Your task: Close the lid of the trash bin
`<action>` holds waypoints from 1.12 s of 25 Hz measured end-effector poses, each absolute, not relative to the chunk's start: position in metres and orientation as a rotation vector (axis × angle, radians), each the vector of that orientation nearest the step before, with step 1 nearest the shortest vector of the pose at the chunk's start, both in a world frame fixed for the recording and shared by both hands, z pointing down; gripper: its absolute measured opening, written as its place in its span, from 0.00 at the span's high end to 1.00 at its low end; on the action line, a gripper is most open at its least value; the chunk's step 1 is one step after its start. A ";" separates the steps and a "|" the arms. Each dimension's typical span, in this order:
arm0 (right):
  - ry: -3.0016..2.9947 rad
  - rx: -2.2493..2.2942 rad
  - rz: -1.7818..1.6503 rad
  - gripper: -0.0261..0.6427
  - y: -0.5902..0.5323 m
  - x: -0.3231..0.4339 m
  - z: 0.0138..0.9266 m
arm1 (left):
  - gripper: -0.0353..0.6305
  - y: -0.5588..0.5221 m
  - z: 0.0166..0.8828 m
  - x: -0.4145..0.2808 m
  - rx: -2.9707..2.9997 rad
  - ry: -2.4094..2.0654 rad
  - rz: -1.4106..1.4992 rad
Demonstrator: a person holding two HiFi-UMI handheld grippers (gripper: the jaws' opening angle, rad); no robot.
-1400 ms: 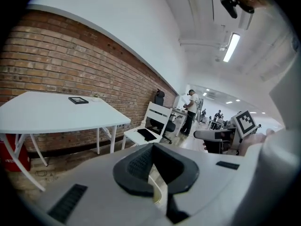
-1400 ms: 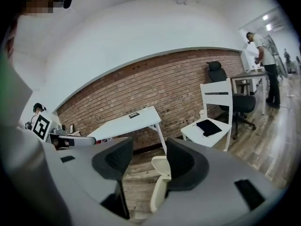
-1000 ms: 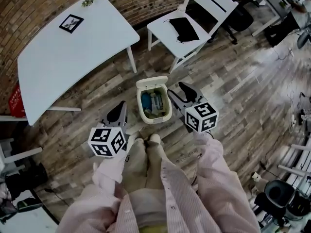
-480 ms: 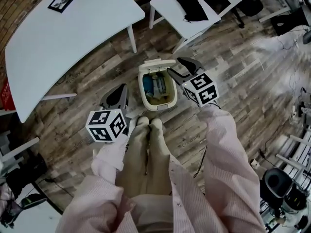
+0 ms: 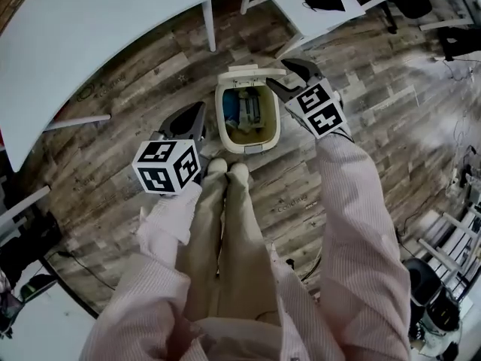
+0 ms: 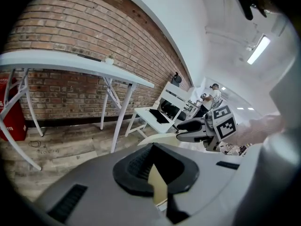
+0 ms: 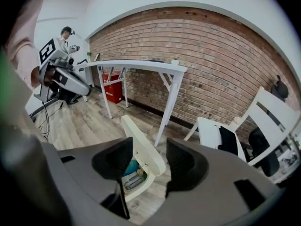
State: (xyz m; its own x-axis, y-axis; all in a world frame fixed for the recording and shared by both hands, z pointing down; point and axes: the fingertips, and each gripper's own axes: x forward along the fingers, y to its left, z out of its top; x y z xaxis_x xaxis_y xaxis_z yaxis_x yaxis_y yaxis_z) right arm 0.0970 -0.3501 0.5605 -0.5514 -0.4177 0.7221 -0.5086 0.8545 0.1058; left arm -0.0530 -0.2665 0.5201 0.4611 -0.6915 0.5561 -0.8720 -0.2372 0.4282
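No legible text, label or number anywhere

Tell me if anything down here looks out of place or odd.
Only the bin: its lid stands tipped up at the far side, leaving the trash inside exposed. Nothing looks spilled on the floor around it, and the bin itself sits upright. The right tongs hang open beside the lid.

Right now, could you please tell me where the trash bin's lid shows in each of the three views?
Head view: the lid is at top centre, standing open.
Left gripper view: the lid is a pale sliver near the centre.
Right gripper view: the lid is at lower centre, upright.
Shared landmark: the white table.
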 end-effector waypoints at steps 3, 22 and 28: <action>-2.219 0.624 0.109 0.62 -0.355 0.094 0.575 | 0.96 -0.270 0.536 -0.051 1.989 -1.291 0.327; -2.196 0.565 0.042 0.62 -0.330 0.085 0.594 | 0.96 -0.250 0.564 -0.050 1.964 -1.250 0.334; -2.216 0.576 0.067 0.62 -0.306 0.088 0.593 | 0.96 -0.235 0.567 -0.046 1.974 -1.223 0.335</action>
State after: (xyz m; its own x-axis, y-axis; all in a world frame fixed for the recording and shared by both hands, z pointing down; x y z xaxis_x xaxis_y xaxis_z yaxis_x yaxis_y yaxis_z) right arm 0.0882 -0.3060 0.5931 -0.5546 -0.3816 0.7395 -0.4255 0.8937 0.1421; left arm -0.0463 -0.2346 0.5670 0.5037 -0.6433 0.5766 -0.8475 -0.2384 0.4743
